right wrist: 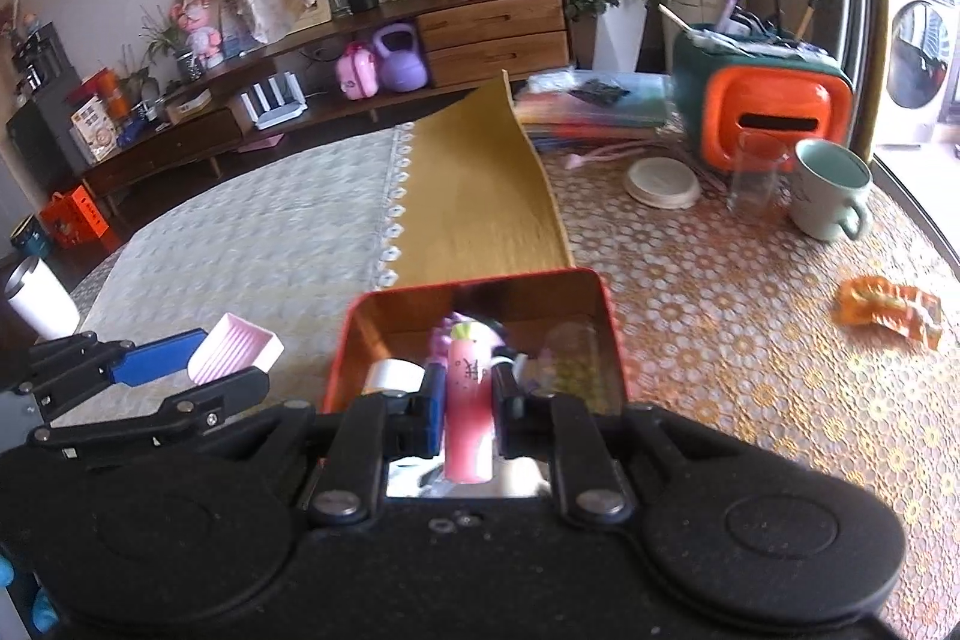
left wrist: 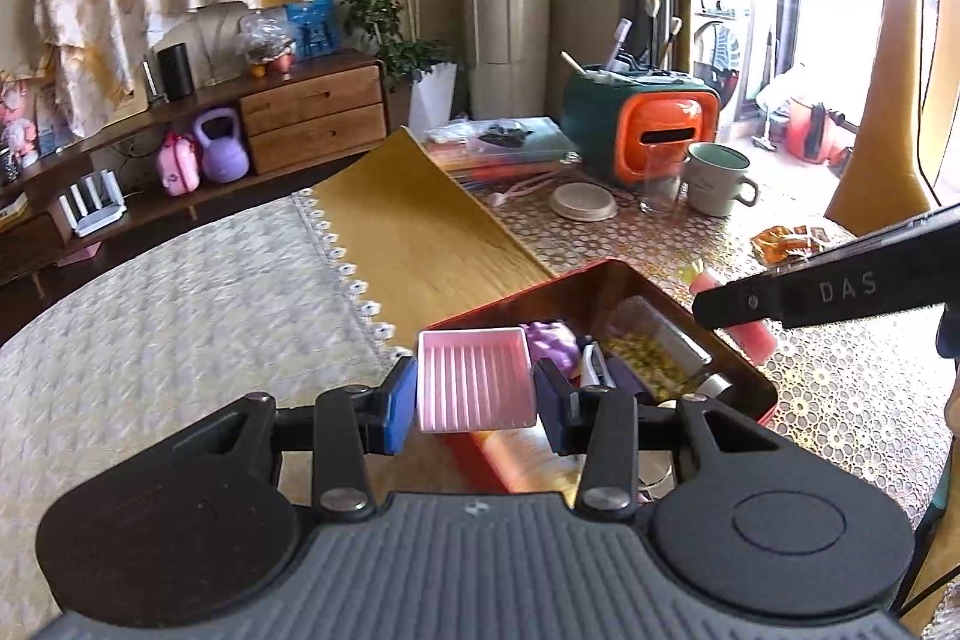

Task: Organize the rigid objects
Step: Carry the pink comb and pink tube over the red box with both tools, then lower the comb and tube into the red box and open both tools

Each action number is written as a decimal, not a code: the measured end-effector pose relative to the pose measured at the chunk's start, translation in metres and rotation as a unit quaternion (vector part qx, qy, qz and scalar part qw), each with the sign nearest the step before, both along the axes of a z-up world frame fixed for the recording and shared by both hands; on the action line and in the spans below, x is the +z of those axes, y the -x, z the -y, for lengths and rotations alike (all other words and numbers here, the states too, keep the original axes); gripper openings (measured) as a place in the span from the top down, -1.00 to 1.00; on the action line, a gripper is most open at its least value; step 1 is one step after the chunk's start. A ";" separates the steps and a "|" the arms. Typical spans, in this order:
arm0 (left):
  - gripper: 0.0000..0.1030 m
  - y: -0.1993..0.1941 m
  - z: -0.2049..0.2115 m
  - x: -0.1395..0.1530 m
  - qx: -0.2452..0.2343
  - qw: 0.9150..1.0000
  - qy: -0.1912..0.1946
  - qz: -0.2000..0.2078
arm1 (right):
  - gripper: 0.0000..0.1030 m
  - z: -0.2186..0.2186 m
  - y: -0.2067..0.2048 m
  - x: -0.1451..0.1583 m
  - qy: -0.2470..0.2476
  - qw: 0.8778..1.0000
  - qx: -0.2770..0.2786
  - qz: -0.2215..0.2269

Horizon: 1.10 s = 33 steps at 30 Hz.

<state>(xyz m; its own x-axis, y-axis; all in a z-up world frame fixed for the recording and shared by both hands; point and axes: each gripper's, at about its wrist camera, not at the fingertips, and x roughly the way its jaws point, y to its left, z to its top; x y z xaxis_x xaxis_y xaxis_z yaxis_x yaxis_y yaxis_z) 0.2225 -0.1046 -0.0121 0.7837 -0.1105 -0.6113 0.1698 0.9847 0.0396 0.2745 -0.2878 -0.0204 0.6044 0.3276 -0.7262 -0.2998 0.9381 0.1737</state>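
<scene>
The left hand-held gripper point(left wrist: 477, 391) is closed to a medium width on a pink ribbed tray point(left wrist: 476, 379), its blue pads pressing the tray's two sides; in the right wrist view the same tray point(right wrist: 235, 347) shows at lower left, held off the table to the left of the box. The right hand-held gripper point(right wrist: 468, 400) is narrowed onto a pink tube point(right wrist: 466, 415) with dark writing, standing roughly upright between the pads, low over the near part of the box.

The red tin box point(right wrist: 606, 316) sits open at lower centre of the frame, its shiny inside reflecting the contents: a purple piece point(left wrist: 555, 343), a white roll point(right wrist: 393, 376), and a clear container of yellowish-green bits point(left wrist: 645, 361), much of it blurred.

The table point(right wrist: 720, 316) carries a gold circle-patterned cover on the right, a bare yellow wooden strip point(right wrist: 480, 196) in the middle and a white lace cloth point(right wrist: 252, 244) on the left. Toward the upper right stand a green and orange organiser point(right wrist: 774, 124) holding brushes, a clear glass point(right wrist: 756, 178), a pale green mug point(right wrist: 831, 196), a round beige lid point(right wrist: 660, 181) and a stack of books point(right wrist: 600, 106). An orange wrapper point(right wrist: 888, 307) lies at the right edge.

Beyond, along the wall at upper left, a low wooden cabinet point(right wrist: 492, 34) holds a purple kettlebell point(right wrist: 399, 61) and a pink toy case point(right wrist: 357, 71).
</scene>
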 end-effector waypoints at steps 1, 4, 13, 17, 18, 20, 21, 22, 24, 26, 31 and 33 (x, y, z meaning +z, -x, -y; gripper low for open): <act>0.19 -0.003 0.004 -0.002 -0.003 1.000 -0.002 -0.001 | 0.72 0.004 -0.001 -0.003 -0.001 1.000 -0.001 -0.002; 0.19 -0.014 0.011 -0.007 -0.008 1.000 -0.005 -0.006 | 0.72 0.012 -0.004 -0.009 0.001 1.000 -0.005 -0.006; 0.19 -0.057 0.014 -0.027 -0.014 0.999 0.020 -0.043 | 0.72 0.022 -0.020 -0.029 0.002 1.000 -0.014 -0.023; 0.19 -0.073 0.019 -0.036 -0.018 0.998 0.019 -0.055 | 0.72 0.019 -0.030 -0.040 0.008 0.999 -0.014 -0.029; 0.19 -0.076 0.021 -0.039 -0.018 0.998 0.019 -0.060 | 0.72 0.018 -0.032 -0.043 0.010 0.999 -0.013 -0.031; 0.19 -0.082 0.024 -0.045 -0.019 0.998 0.016 -0.065 | 0.72 0.014 -0.037 -0.049 0.011 0.999 -0.010 -0.037; 0.19 -0.084 0.025 -0.047 -0.020 0.997 0.017 -0.068 | 0.72 0.012 -0.039 -0.051 0.012 0.999 -0.009 -0.039; 0.19 -0.087 0.026 -0.050 -0.021 0.997 0.019 -0.072 | 0.72 0.010 -0.041 -0.054 0.013 0.999 -0.007 -0.041; 0.19 -0.090 0.028 -0.054 -0.023 0.997 0.018 -0.076 | 0.72 0.006 -0.043 -0.058 0.014 0.999 -0.003 -0.045; 0.19 -0.092 0.029 -0.059 -0.025 0.996 0.017 -0.080 | 0.72 0.003 -0.045 -0.061 0.016 0.999 0.000 -0.047; 0.20 -0.097 0.029 -0.066 -0.023 0.996 0.023 -0.088 | 0.72 -0.002 -0.048 -0.068 0.023 0.998 0.009 -0.051; 0.20 -0.098 0.028 -0.067 -0.024 0.996 0.025 -0.087 | 0.72 -0.003 -0.048 -0.070 0.022 0.998 0.012 -0.051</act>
<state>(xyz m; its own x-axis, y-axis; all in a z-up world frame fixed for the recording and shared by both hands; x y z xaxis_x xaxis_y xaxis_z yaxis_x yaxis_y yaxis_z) 0.3203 -0.1323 -0.0795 0.6588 -0.1791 -0.7307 0.2173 0.9752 -0.0430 0.3225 -0.2852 -0.0902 0.5196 0.3071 -0.7973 -0.3046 0.9384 0.1629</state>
